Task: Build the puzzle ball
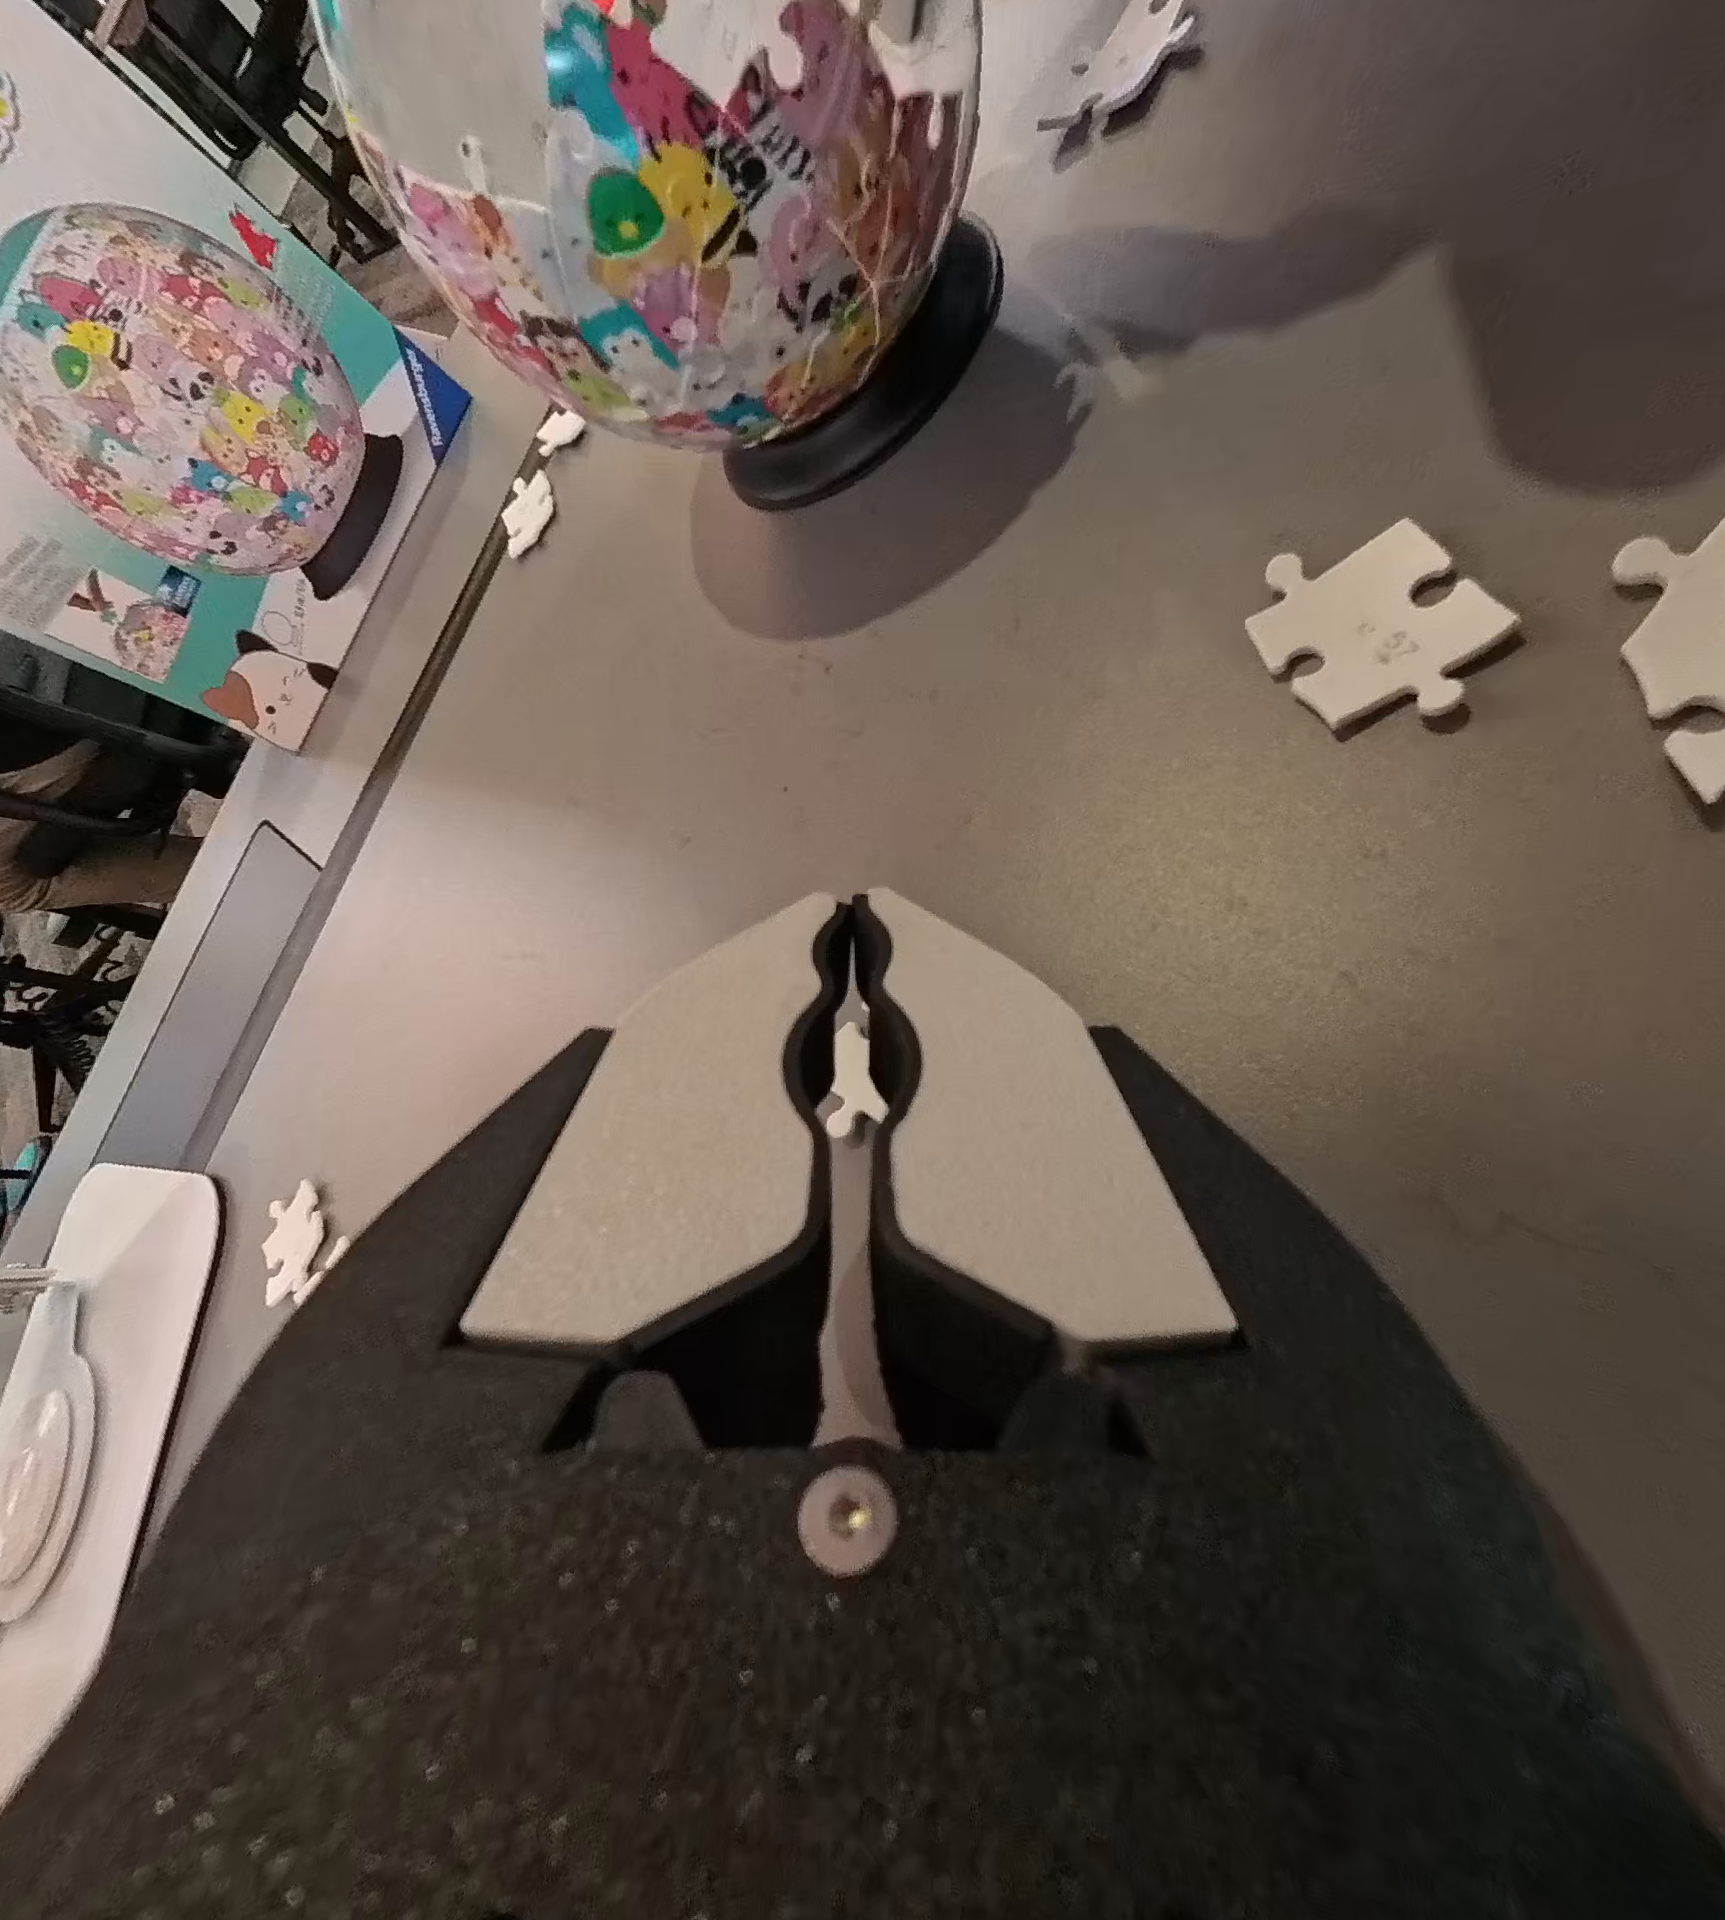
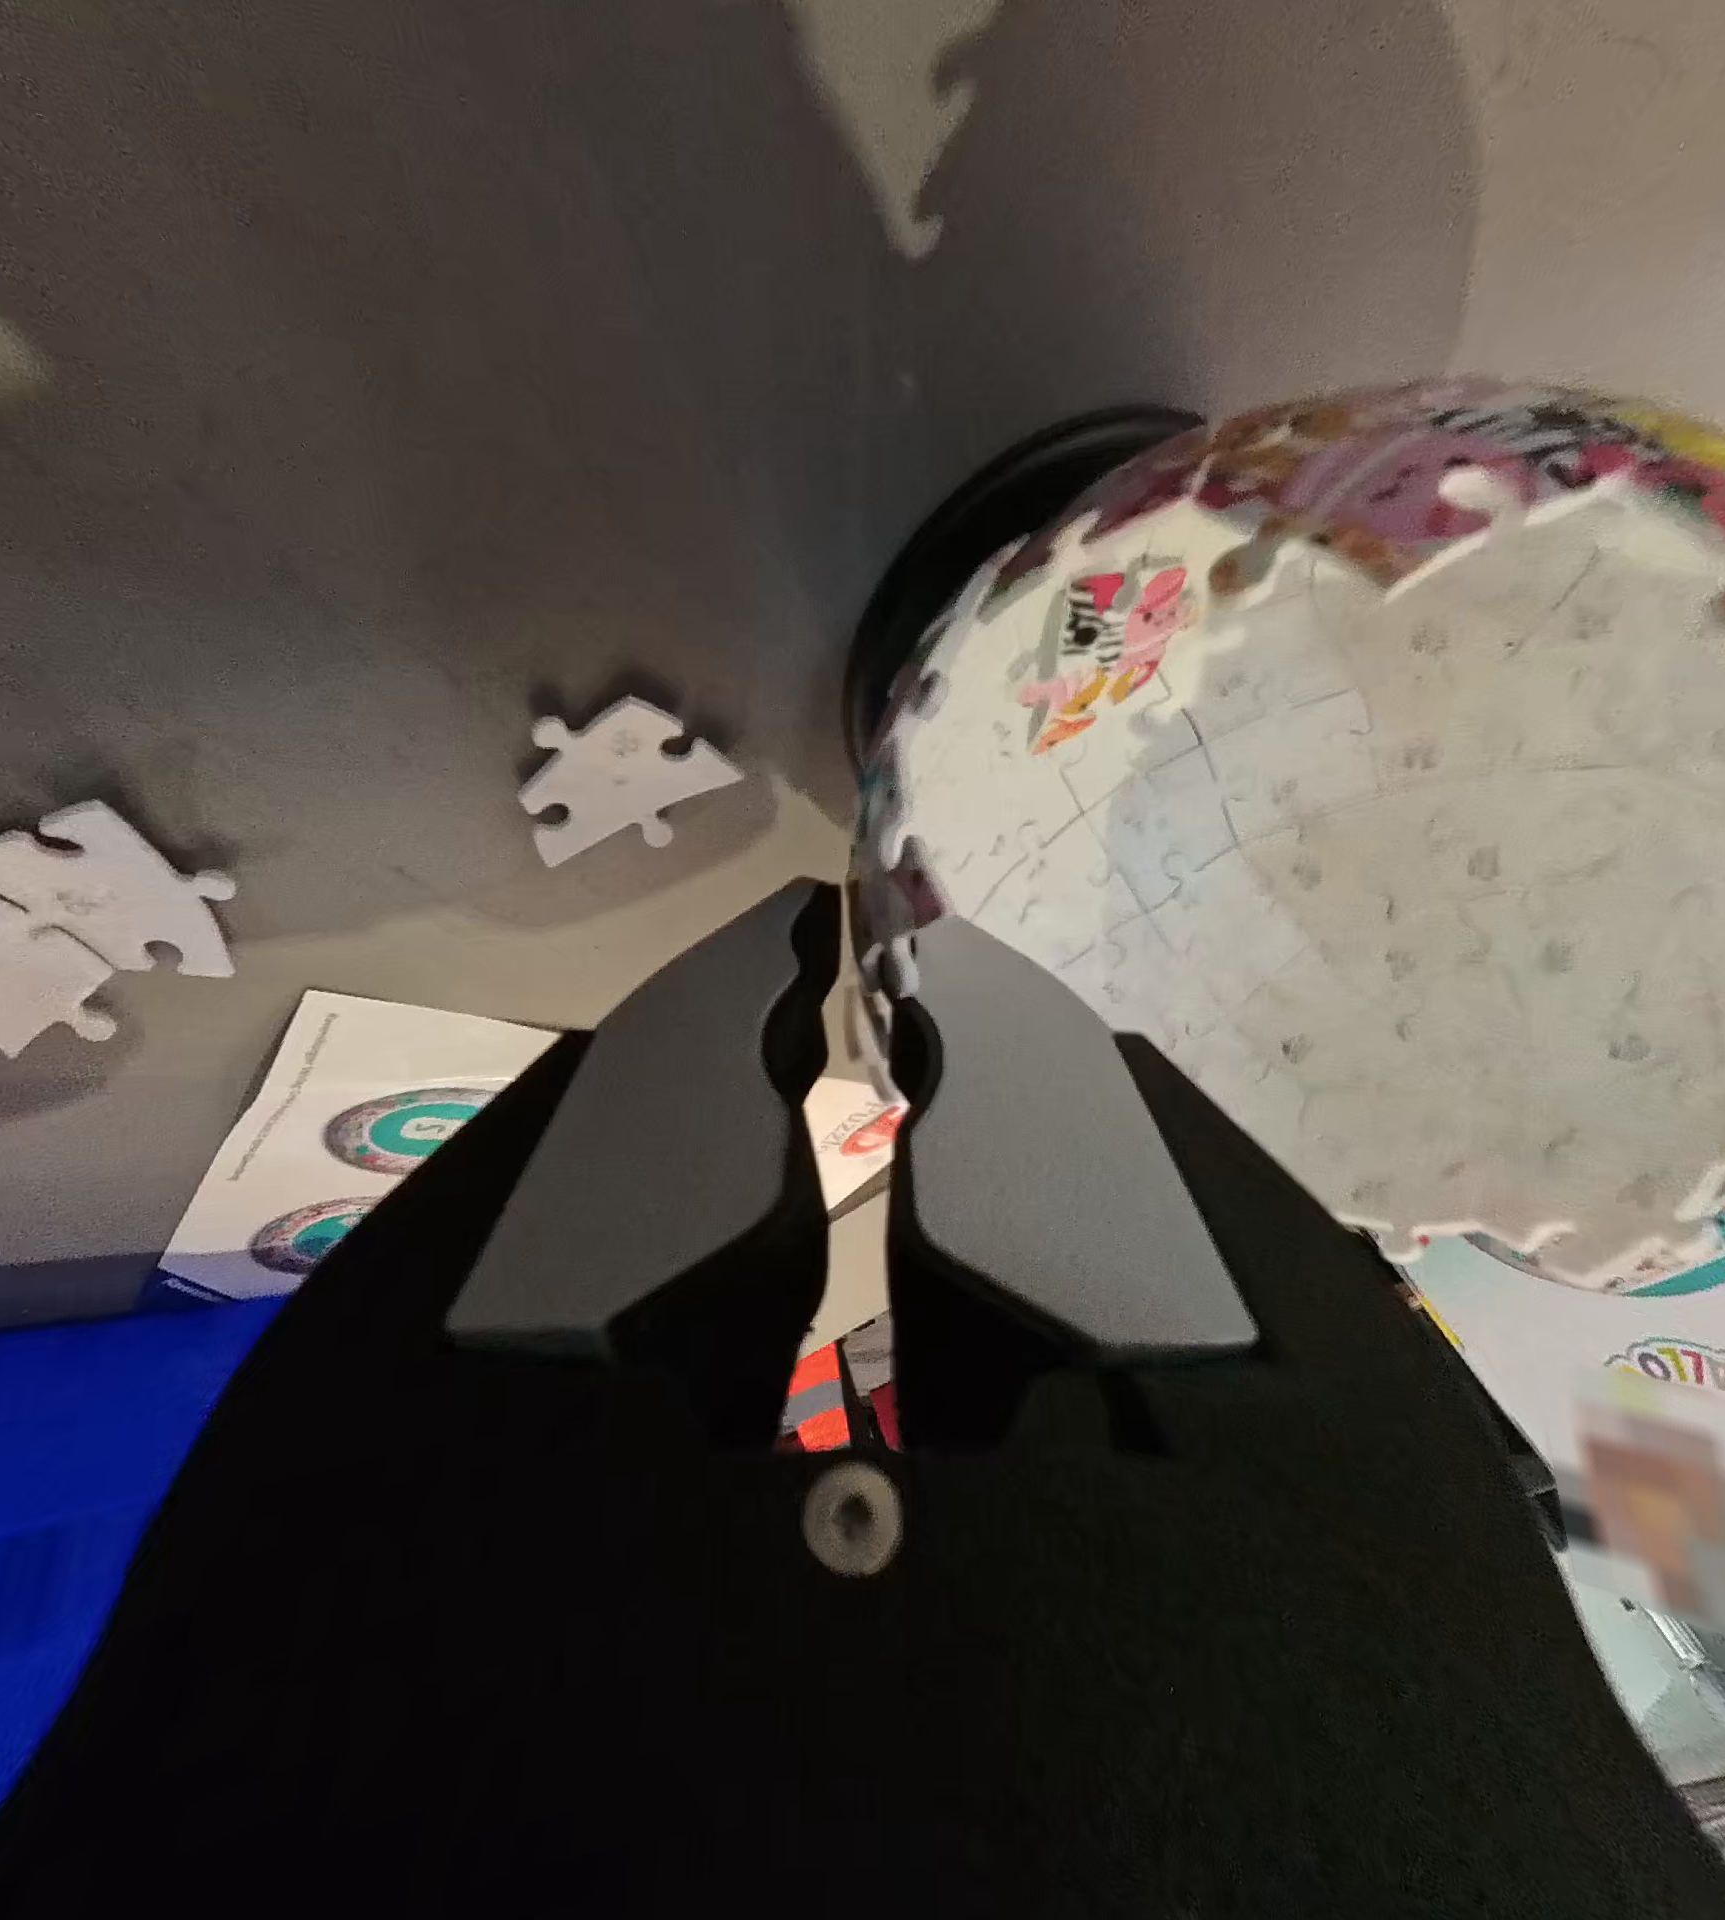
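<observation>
Left wrist view: the left tool (image 1: 855, 914) has its jaws pressed together at the tips, pinching a small white puzzle piece (image 1: 853, 1086) edge-on in the hollow just behind them.
Ball: the puzzle ball (image 1: 671, 208) sits on its black stand (image 1: 889, 416), well ahead of that tool and a little to its left.
Loose pieces: two white ones (image 1: 1383, 629) lie face-down on the table (image 1: 941, 748), ahead and right of the tool.
Box: the puzzle box (image 1: 162, 416) stands far out to the left.
Right wrist view: the right tool (image 2: 868, 935) is nearly shut, gripping the ragged open rim of the ball (image 2: 1357, 831) right at its tips.
Risk one: that piece is held deep and thin-side-on, so it may twist or slip out when pressed into a gap.
Risk two: a hard squeeze or tug on the rim could pop joined pieces loose or tip the ball off its stand.
</observation>
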A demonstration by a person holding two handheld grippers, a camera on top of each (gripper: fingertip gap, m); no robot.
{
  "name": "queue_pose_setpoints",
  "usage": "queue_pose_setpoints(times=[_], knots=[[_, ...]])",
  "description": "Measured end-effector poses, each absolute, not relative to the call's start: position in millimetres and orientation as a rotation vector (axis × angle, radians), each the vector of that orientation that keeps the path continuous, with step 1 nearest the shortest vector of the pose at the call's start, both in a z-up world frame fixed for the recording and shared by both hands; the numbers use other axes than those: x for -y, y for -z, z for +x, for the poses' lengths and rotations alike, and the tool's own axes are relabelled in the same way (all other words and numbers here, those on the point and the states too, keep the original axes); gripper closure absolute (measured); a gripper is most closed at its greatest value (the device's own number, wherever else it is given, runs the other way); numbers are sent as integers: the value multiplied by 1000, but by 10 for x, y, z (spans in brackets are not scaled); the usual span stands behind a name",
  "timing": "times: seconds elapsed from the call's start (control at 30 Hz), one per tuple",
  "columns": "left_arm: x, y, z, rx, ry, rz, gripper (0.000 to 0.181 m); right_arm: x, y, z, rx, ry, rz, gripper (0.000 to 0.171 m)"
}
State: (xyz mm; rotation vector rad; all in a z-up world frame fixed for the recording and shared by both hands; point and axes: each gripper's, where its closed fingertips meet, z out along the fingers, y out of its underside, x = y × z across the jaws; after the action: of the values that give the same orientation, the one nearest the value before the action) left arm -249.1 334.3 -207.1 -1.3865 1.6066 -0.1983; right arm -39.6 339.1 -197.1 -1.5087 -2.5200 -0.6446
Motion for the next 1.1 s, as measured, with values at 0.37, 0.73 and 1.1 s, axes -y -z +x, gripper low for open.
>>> queue_pose_setpoints(times=[0.37,0.73,1.1], knots=[[-3340,2070,-2492,-1607,197,-1386,181,-3405,2023,-422,2549,626,-1510,167],[-3340,2076,-2492,-1611,190,-1383,181,-3395,1999,-422,2535,668,-1548,139],[-3329,2079,-2494,-1617,178,-1370,181,-3198,1569,-476,2123,556,-1819,139]])
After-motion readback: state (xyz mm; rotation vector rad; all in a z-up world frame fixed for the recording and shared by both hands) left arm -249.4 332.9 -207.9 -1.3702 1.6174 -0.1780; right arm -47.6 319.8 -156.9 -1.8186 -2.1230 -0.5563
